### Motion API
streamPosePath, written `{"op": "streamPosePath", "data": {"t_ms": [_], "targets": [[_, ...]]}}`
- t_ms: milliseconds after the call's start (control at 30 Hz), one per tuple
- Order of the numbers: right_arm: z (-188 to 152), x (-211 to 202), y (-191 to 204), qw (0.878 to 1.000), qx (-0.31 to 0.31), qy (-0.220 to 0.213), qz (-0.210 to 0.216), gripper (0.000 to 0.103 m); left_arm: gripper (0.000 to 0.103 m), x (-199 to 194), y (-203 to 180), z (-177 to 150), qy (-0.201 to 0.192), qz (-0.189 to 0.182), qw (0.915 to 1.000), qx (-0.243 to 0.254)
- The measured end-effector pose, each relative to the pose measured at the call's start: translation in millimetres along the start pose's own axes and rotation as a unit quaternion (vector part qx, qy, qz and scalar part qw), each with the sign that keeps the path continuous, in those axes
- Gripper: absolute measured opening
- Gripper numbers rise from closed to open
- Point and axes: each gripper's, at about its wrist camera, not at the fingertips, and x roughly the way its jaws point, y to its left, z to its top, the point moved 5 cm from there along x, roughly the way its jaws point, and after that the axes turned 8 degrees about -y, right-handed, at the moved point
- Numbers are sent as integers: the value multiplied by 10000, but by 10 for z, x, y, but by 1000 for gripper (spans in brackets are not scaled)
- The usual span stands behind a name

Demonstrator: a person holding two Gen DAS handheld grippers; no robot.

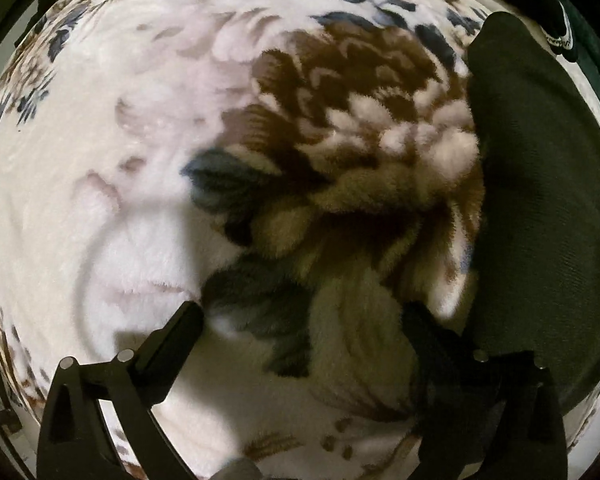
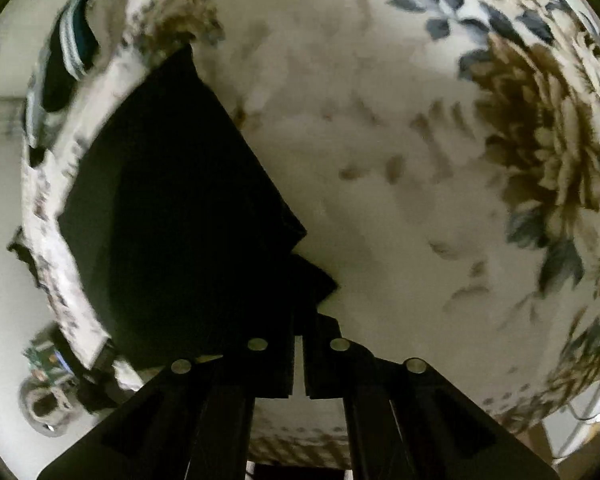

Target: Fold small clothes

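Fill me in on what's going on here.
A person with a handheld gripper in each hand is folding a small dark cloth garment on a fluffy cream blanket with brown and blue flowers. The left gripper stands wide open over the blanket with nothing between its fingers, the garment beside it. The right gripper is shut at the garment's corner; whether it pinches fabric is unclear.

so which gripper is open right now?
The left gripper: its fingers stand wide apart over the floral blanket. The right gripper is shut.
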Motion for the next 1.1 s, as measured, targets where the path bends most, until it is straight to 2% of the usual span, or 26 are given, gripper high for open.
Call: {"op": "streamPosePath", "data": {"t_ms": [67,167,200,267,333,367,467,500,567,633,700,767,800,833,867,900,967,1000,1067,1100], "targets": [[0,115,-10,9999,-80,47,-132,2,103,-4,-16,6,25,-19,10000,11],[-8,259,-8,9993,-163,317,-58,3,103,37,17,35,186,-58,9998,57],[1,243,-53,9993,-84,367,-13,7,103,22,23,72,232,-92,9997,17],[45,178,-121,9989,56,454,90,21,103,-70,1,271,143,-217,9995,-153],[161,35,-193,9990,194,316,261,52,103,-202,-7,489,-115,-380,9987,-328],[238,-37,-192,9988,179,174,417,54,103,-249,-11,566,-216,-452,9979,-402],[464,-114,-122,9961,-72,-47,875,55,103,-291,-127,939,-437,-1063,9903,-780],[537,-99,-89,9938,-149,-54,1103,55,103,-233,-218,1105,-420,-1410,9849,-909],[658,-1,-33,9890,-257,54,1456,55,103,-84,-408,1351,-408,-1874,9764,-988],[771,144,3,9839,-318,171,1752,57,103,169,-644,1628,-369,-2088,9734,-870],[865,317,-10,9793,-394,354,1955,61,100,356,-813,1814,-454,-2073,9747,-697],[910,471,30,9752,-461,531,2100,61,66,304,-863,1910,-770,-1989,9756,-526],[901,540,46,9714,-497,659,2228,64,33,251,-832,1949,-800,-2066,9734,-579],[918,582,44,9682,-524,741,2331,66,21,249,-777,1988,-781,-2275,9677,-752],[929,603,63,9619,-573,839,2538,70,21,208,-705,1954,-780,-2387,9637,-902],[928,615,101,9554,-633,913,2735,77,20,186,-604,1990,-801,-2456,9598,-1101],[896,639,161,9425,-767,1096,3063,78,22,149,-437,1986,-631,-2793,9488,-1337],[858,668,218,9311,-798,1292,3316,78,22,109,-375,1943,-539,-2995,9420,-1419],[789,745,353,9162,-804,1555,3604,78,38,17,-276,1782,-471,-3177,9366,-1402],[729,803,453,9065,-850,1749,3747,78,66,-18,-240,1647,-428,-3192,9366,-1378]]}}
